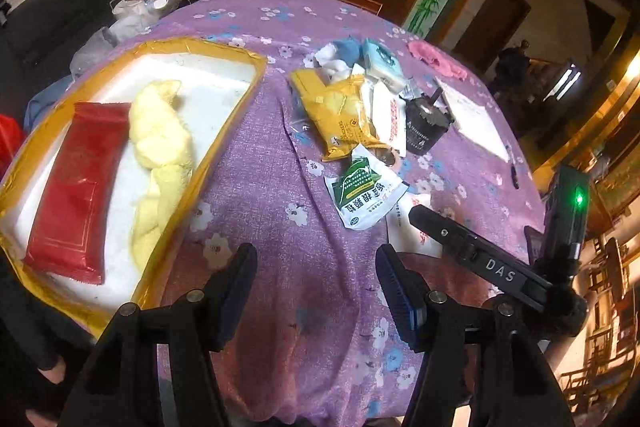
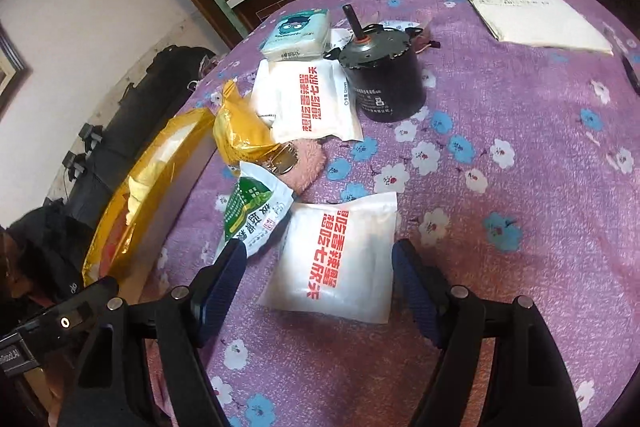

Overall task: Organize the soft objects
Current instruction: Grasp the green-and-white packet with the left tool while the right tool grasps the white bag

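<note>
Right gripper [image 2: 318, 281] spread wide, straddling white sachet [image 2: 334, 259], long axis along the fingers; left gripper [image 1: 316, 285] spread, empty, farther off

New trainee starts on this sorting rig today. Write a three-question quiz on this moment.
1. True or false: the red packet lies inside the gold-rimmed tray.
2. What lies between the open fingers of the right gripper? A) the black motor B) a white pouch with red lettering C) the pink cloth
3. Fill in: beside the red packet in the tray lies a twisted ______ towel.

Key:
1. True.
2. B, the white pouch.
3. Yellow; the yellow towel. The left gripper is open over bare tablecloth.
</note>
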A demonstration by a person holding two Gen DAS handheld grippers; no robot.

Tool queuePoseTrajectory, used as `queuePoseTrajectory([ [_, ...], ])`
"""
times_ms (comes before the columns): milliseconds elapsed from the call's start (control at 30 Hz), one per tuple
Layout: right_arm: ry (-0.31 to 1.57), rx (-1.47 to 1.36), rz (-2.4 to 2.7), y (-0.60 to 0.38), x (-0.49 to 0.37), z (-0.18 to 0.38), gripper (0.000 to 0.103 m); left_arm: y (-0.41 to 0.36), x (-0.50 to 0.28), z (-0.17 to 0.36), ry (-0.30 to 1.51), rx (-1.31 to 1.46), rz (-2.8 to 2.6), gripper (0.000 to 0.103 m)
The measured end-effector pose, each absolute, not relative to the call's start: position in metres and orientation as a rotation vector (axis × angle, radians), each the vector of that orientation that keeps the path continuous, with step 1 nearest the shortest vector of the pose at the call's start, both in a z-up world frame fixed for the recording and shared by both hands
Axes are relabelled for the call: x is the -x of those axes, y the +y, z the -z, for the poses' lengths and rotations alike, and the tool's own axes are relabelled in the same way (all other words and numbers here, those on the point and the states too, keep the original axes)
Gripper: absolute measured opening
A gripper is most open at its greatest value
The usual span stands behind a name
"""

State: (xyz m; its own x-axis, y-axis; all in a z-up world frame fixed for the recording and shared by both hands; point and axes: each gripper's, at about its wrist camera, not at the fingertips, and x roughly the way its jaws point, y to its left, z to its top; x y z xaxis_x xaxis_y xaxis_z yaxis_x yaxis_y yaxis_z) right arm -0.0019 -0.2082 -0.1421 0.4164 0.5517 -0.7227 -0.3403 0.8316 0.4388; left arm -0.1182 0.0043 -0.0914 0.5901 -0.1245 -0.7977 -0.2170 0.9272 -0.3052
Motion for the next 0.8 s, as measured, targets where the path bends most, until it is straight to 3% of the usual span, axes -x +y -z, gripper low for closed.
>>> queuePoseTrajectory([
  [367,1.017,-0.212,-0.55,-0.211,-0.008,0.146,0.069,0.011,0.105,0.096,0.93,0.432,-0.027,0.065],
  [700,0.977,0.101,-0.403,-0.16,0.004,0.148,0.069,0.01,0.083,0.095,0.94,0.383,-0.014,0.065],
  [800,0.958,0.146,-0.414,-0.155,0.011,0.148,0.061,0.003,0.067,0.098,0.969,0.374,0.045,0.064],
])
